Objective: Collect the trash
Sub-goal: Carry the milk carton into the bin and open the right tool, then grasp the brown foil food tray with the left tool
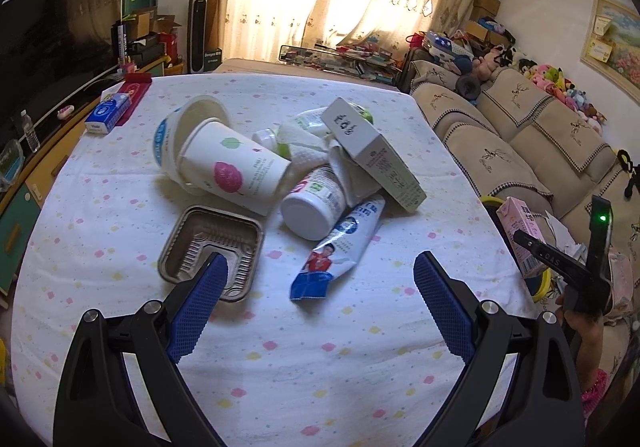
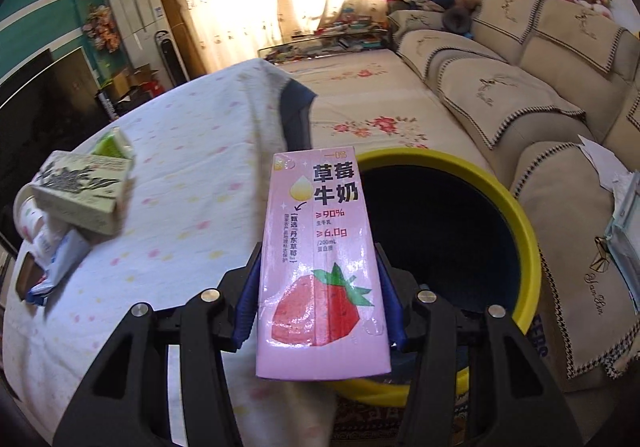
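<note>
Your left gripper (image 1: 318,287) is hovering with its blue-padded jaws spread wide and nothing between them, above a table (image 1: 280,359) covered in a white cloth dotted with small pastel shapes. At the far left a blue and white box (image 1: 107,113) is lying near the table's edge. Just ahead of the left finger a brown plastic tray (image 1: 224,231) is resting, and beyond it a paper cup (image 1: 236,171) is lying on its side against a white tub (image 1: 188,127). Toward the middle, a white bottle (image 1: 316,207), a flattened blue and white tube (image 1: 340,243) and a grey carton box (image 1: 376,155) are piled together with crumpled tissue. To the right, off the table's edge, your right gripper (image 2: 320,287) is clamping a pink strawberry milk carton (image 2: 320,247) upright between its pads, over the near rim of a yellow bin (image 2: 516,203) standing between the table and a beige sofa (image 2: 520,95).
</note>
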